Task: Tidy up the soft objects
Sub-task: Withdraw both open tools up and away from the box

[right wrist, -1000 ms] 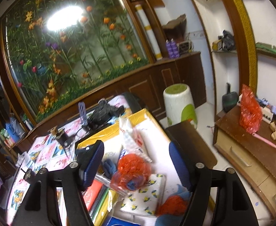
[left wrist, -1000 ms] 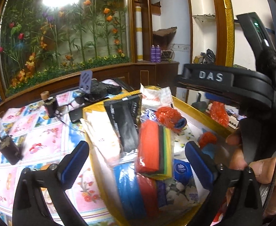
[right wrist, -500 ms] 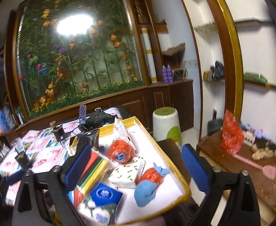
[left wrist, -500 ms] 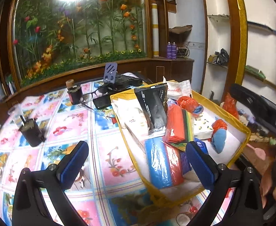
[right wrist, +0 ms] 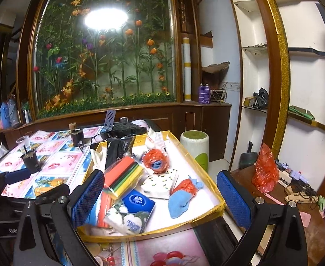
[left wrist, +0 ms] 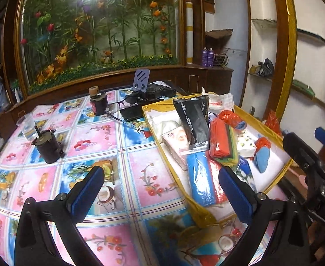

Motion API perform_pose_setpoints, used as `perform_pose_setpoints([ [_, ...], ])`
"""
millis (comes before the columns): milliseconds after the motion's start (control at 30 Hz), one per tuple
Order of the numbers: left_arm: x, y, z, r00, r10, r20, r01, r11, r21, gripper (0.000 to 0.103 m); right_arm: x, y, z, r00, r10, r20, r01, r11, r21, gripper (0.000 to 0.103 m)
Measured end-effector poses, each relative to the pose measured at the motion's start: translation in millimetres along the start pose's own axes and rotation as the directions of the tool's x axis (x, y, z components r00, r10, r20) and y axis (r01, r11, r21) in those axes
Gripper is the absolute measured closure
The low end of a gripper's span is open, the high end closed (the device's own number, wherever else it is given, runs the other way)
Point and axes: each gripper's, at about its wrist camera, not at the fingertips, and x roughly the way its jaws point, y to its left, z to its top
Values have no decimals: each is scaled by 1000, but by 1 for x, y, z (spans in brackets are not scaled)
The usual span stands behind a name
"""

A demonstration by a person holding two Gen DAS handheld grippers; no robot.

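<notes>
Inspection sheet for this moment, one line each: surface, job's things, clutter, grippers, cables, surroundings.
Surface: table under a patterned cloth of fruit and flower squares.
Job's things: yellow-rimmed tray holding a sponge pack, tissue packs, a black pouch and red-bagged bundles.
Clutter: two dark cups, eyeglasses, a phone.
Grippers: left gripper and right gripper both open, holding nothing.
Cables: nothing seen.
Surroundings: flower display behind glass, wall shelves, a stool.
</notes>
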Motion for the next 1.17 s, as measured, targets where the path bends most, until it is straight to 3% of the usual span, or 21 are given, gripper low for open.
perform_pose_setpoints([
  [233, -4, 6, -1, 997, 77, 20, -77, 997, -7, 1, -3, 13, -1, 1000, -11, -4, 11, 1000, -20, 0],
  [367, -5, 9, 0, 998, 63, 13, -62, 998, -16, 1, -2, 12, -2, 1000, -22, -2, 22, 1000, -11, 0],
  [667, -4, 5, -2, 995, 104, 5, -104, 995, 4, 1, -1, 10, -2, 1000, -23, -7, 23, 1000, 5, 0],
  [900, 0, 9, -3, 998, 54, -44, -54, 998, -9, 1, 3, 8, -5, 1000, -9, -21, 9, 1000, 25, 0],
  [1167, -1, 10, -6, 993, 112, -25, -113, 994, -11, 1, 6, 6, -6, 1000, -9, -24, 10, 999, 38, 0],
])
